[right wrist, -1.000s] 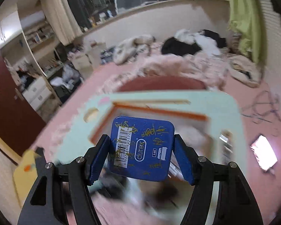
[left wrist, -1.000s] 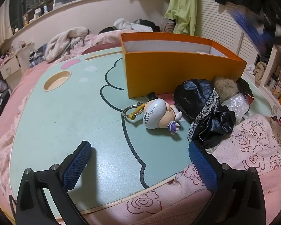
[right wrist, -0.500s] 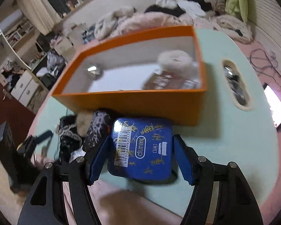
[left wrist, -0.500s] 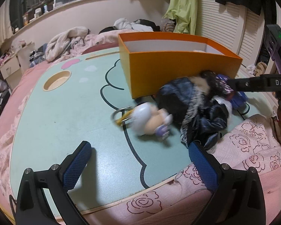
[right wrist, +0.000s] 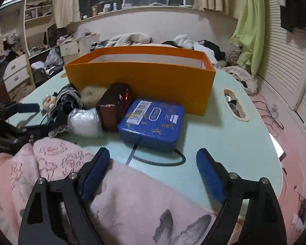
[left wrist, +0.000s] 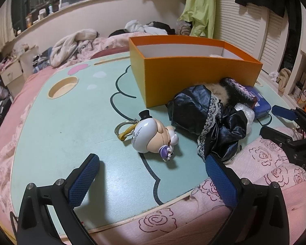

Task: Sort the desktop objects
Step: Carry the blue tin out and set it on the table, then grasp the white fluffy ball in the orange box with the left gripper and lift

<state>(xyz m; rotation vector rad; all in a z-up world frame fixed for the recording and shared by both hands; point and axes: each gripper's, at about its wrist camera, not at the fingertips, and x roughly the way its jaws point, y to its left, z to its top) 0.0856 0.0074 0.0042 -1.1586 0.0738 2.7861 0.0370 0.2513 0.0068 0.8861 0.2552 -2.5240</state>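
Just ahead of the right gripper (right wrist: 153, 171), whose jaws stand wide apart and hold nothing, a blue tin (right wrist: 152, 122) lies flat on the bench (right wrist: 234, 138). Its lid carries a white barcode sticker and an oval logo too blurred to read. Beyond it stands the orange box (right wrist: 140, 79); to its left, touching, is a dark red case (right wrist: 114, 108). The left gripper (left wrist: 153, 175) is equally wide open and empty, with a keychain figure (left wrist: 151, 136), printed with illegibly small text, ahead of it beside black lace-trimmed cloth (left wrist: 204, 114).

Glossy blue tin (right wrist: 152, 122), satiny black cloth (left wrist: 204, 118), matt, seemingly cardboard orange box (right wrist: 144, 79).
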